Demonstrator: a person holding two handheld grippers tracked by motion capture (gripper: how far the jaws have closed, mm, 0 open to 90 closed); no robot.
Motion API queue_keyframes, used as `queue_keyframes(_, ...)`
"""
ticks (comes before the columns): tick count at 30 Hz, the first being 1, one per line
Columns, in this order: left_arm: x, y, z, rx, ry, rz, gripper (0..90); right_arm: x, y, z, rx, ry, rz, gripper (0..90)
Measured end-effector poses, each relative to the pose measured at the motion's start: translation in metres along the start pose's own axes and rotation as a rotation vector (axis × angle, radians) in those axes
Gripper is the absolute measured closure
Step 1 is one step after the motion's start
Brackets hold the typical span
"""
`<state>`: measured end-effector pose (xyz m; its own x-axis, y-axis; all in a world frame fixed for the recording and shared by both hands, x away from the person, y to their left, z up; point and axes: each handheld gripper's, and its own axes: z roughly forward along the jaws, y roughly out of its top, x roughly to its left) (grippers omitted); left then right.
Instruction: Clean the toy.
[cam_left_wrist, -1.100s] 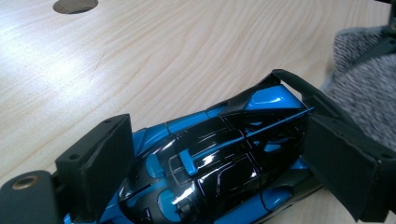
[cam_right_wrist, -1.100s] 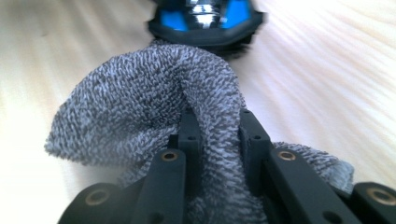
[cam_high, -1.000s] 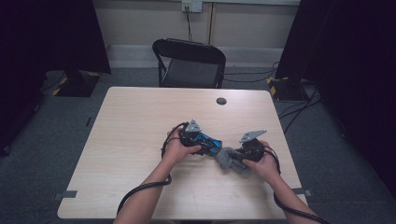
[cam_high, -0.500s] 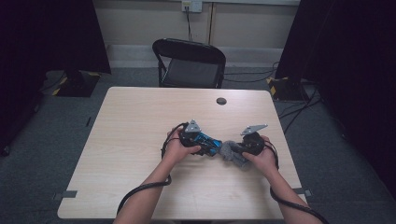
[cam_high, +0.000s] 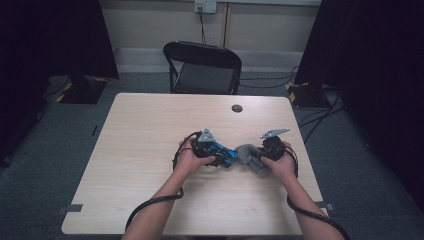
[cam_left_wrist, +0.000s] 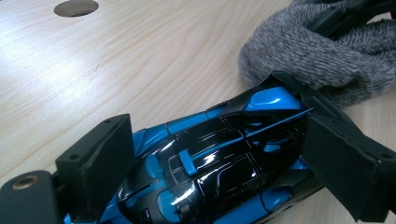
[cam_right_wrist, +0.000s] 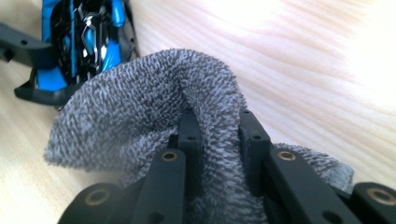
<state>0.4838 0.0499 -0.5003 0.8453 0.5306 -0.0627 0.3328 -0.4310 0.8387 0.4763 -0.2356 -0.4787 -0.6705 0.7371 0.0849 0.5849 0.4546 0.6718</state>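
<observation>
Wiping looks to be the step in hand: the left tool (cam_high: 226, 159) clamps a glossy, hard-shelled blue-and-black toy car (cam_left_wrist: 219, 158) low on the pale wood-grain bench (cam_high: 150, 130), and the right tool (cam_right_wrist: 218, 122), pinched on a nubby grey cloth (cam_right_wrist: 140, 107) touching the car's end, next needs a gentle stroke across its slick curves.

The tabletop (cam_high: 150, 150) is bare and open on the left and far side. Near the middle, the toy car (cam_high: 221, 152) and grey cloth (cam_high: 248, 154) touch, with no gap to pass between them.
</observation>
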Motion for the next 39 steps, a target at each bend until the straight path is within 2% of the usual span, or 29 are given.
queue_keyframes(2, 0.0, 0.0, 0.0, -0.001, 0.0, 0.0, 9.2, -0.003, -0.001, -0.002, -0.004, 0.003, 0.014, 75.0)
queue_keyframes(9, 0.0, 0.0, 0.0, -0.001, -0.001, 0.0, 9.1, -0.003, -0.004, -0.014, -0.031, 0.023, 0.01, 75.1)
queue_keyframes(14, 0.0, 0.0, 0.0, -0.003, -0.002, 0.002, 9.1, 0.006, -0.009, -0.027, -0.047, 0.06, -0.024, 74.9)
queue_keyframes(19, 0.0, 0.001, 0.0, 0.007, -0.001, 0.002, 9.2, 0.015, -0.014, -0.032, -0.052, 0.092, -0.035, 74.9)
queue_keyframes(23, 0.001, 0.0, 0.0, 0.001, -0.005, 0.002, 9.2, 0.027, -0.02, -0.035, -0.056, 0.134, -0.058, 74.6)
queue_keyframes(25, 0.001, 0.0, 0.0, 0.001, -0.004, 0.003, 9.2, 0.03, -0.021, -0.035, -0.052, 0.14, -0.068, 74.6)
queue_keyframes(26, 0.001, 0.001, -0.001, 0.011, -0.003, 0.002, 9.2, 0.037, -0.023, -0.034, -0.042, 0.154, -0.092, 74.6)
queue_keyframes(28, 0.001, 0.001, 0.0, 0.01, -0.005, 0.001, 9.2, 0.04, -0.024, -0.034, -0.038, 0.159, -0.095, 74.6)
queue_keyframes(33, 0.001, 0.001, 0.0, 0.01, -0.007, 0.002, 9.3, 0.057, -0.028, -0.024, -0.007, 0.218, -0.128, 74.6)
queue_keyframes(39, 0.001, 0.001, 0.0, 0.007, -0.004, 0.005, 9.3, 0.064, -0.024, -0.01, 0.031, 0.204, -0.15, 74.4)
